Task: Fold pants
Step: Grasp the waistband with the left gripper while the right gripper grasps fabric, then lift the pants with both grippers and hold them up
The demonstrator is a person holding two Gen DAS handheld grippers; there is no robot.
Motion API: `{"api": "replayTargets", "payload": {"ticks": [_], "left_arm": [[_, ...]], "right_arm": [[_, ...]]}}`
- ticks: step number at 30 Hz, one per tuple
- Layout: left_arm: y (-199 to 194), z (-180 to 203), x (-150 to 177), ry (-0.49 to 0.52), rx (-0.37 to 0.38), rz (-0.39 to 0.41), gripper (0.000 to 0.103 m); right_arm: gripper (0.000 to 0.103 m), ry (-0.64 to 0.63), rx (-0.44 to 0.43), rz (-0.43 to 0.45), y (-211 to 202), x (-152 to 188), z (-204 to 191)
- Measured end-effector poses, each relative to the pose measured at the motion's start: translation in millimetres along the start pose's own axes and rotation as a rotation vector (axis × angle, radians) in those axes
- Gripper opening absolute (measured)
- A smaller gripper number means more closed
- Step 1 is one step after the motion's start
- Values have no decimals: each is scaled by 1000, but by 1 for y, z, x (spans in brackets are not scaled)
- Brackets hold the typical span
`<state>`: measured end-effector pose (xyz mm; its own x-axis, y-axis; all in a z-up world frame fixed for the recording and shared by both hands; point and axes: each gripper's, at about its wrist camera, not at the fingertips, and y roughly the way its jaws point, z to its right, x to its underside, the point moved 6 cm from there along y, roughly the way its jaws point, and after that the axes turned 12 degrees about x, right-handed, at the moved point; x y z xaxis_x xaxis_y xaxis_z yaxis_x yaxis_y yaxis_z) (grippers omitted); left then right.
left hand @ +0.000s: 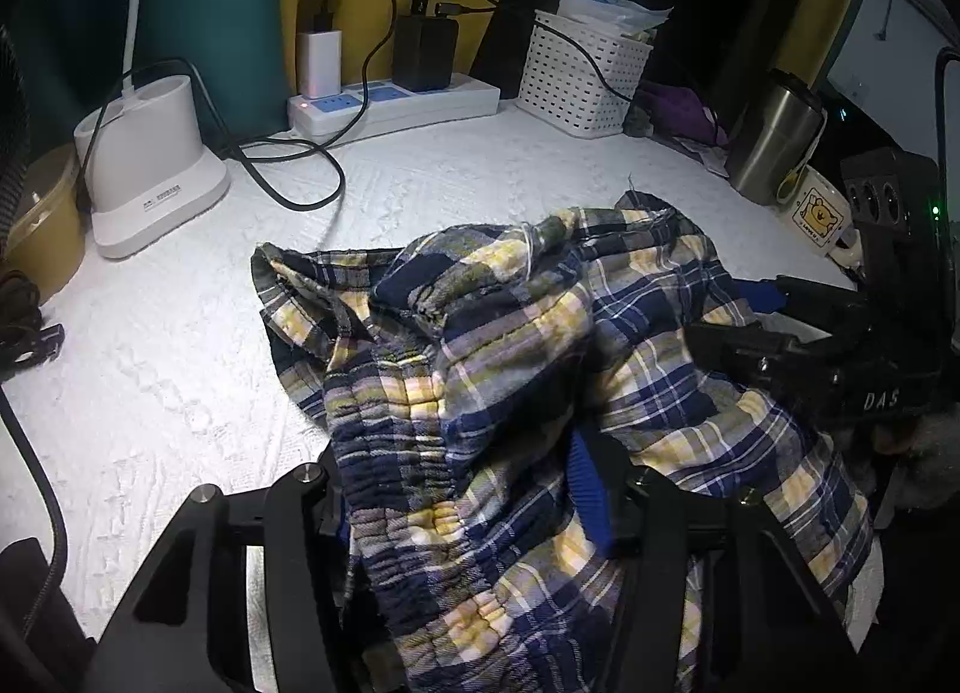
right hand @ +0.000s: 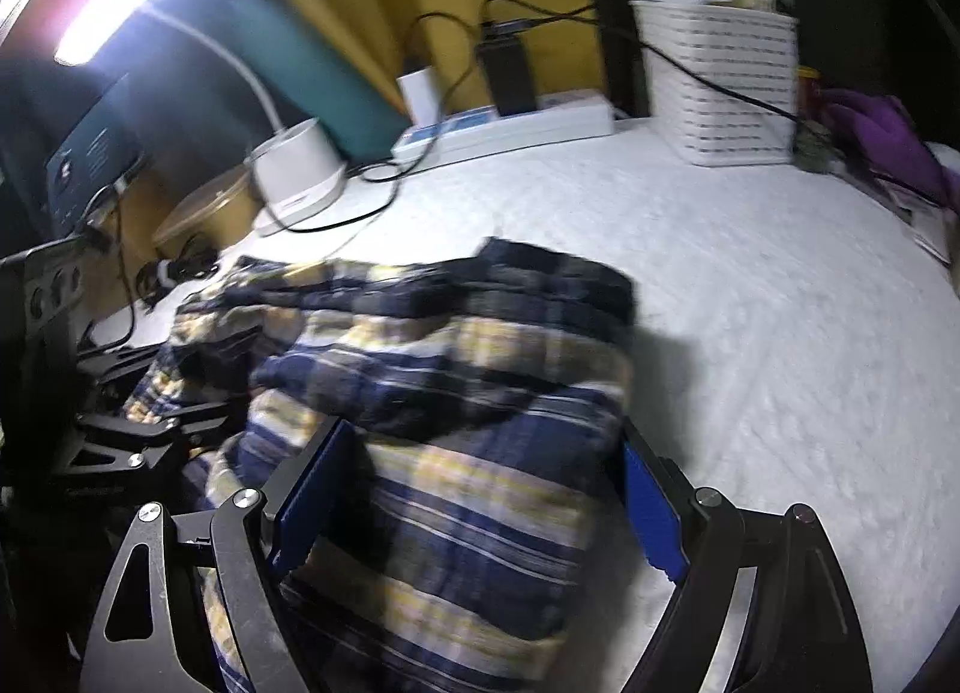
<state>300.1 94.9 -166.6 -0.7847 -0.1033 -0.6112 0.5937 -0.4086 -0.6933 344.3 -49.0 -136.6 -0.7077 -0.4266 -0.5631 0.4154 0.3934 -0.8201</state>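
Observation:
The plaid pants (left hand: pixel 480 345), navy, yellow and white, lie bunched on the white textured table cover (left hand: pixel 180 363). My left gripper (left hand: pixel 462 489) has its jaws apart with the elastic waistband draped between and over the blue pads (left hand: pixel 585 483). The right gripper (left hand: pixel 780 333) shows at the right edge, against the cloth. In the right wrist view, which is blurred, my right gripper (right hand: pixel 480 489) is open with its blue pads (right hand: pixel 651 507) either side of the pants (right hand: pixel 468 393). The left gripper (right hand: pixel 138 441) sits at the left.
At the back stand a power strip (left hand: pixel 396 105) with chargers and cables, a white lamp base (left hand: pixel 150 171), a white basket (left hand: pixel 582 75), a steel tumbler (left hand: pixel 774 135) and a mug (left hand: pixel 816 213). A tan bowl (left hand: pixel 42 219) sits at the left.

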Motion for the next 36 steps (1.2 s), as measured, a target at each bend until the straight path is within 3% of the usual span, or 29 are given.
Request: {"api": "replayTargets", "payload": {"ticks": [2,6,12,22,36], "left_arm": [[0,1,0,1,1,5,47],[-2,5,0,4,4,13,41],[-8,8,0,10,10,28,30],[-28,25,-9,26,15,73,25],[-91,77,-16,143,-31,201,25]], "right_arm": [[78,2,-11,2,1,-3,-4],[52,-24,-9,7,1,-3,-12],[30,-70,-2,27,-1,-3,-22],[23,-74,2,101,-24,-8,-25],[23,-84,23,276,-110,-11,-37]]}}
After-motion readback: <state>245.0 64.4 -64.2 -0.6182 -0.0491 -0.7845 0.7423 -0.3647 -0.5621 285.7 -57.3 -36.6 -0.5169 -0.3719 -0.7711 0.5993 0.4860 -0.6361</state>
